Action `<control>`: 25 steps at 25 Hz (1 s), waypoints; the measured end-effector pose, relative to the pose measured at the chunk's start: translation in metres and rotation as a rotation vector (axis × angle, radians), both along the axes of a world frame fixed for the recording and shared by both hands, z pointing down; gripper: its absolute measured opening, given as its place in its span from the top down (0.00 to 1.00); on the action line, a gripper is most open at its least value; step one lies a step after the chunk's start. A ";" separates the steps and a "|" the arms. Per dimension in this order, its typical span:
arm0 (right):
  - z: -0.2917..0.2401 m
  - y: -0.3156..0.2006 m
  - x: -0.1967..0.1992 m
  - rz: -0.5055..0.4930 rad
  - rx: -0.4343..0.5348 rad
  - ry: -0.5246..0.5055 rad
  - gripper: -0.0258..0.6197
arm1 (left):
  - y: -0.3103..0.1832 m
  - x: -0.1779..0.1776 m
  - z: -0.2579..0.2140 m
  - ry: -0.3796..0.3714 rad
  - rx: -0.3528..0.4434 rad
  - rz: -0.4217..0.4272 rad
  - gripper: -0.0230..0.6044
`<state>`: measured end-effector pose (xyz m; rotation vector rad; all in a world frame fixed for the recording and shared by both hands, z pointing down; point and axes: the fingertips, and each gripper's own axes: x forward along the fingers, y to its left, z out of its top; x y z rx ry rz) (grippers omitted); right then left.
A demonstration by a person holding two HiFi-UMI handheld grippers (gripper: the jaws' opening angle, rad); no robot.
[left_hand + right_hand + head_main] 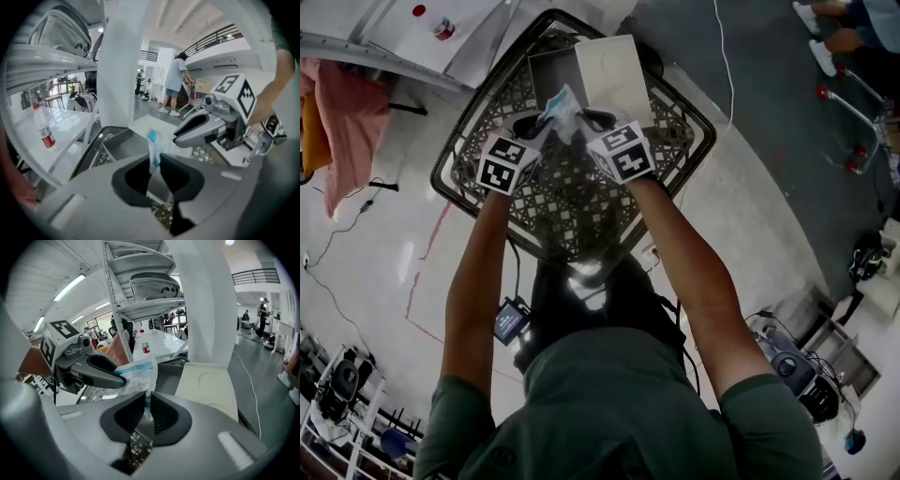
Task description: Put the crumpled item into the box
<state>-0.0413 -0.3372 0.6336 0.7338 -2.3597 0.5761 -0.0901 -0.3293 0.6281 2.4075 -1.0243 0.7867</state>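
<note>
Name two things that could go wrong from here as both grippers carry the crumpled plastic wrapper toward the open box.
1. The left gripper and right gripper each pinch only an edge of the crumpled plastic wrapper. Pulling the hands apart could tear it or slip it free.
2. It hangs near the front edge of the open box, above the lattice table. Released now, it might land outside the box.
</note>
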 end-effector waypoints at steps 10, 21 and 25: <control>0.036 -0.018 -0.003 -0.011 0.001 0.053 0.88 | -0.017 -0.003 0.037 -0.040 -0.040 -0.012 0.86; 0.040 -0.016 -0.011 0.003 -0.019 0.123 0.83 | -0.014 -0.015 0.049 -0.068 -0.089 -0.007 0.82; 0.046 -0.013 -0.006 0.003 -0.040 0.163 0.79 | -0.008 -0.013 0.048 -0.068 -0.112 -0.003 0.72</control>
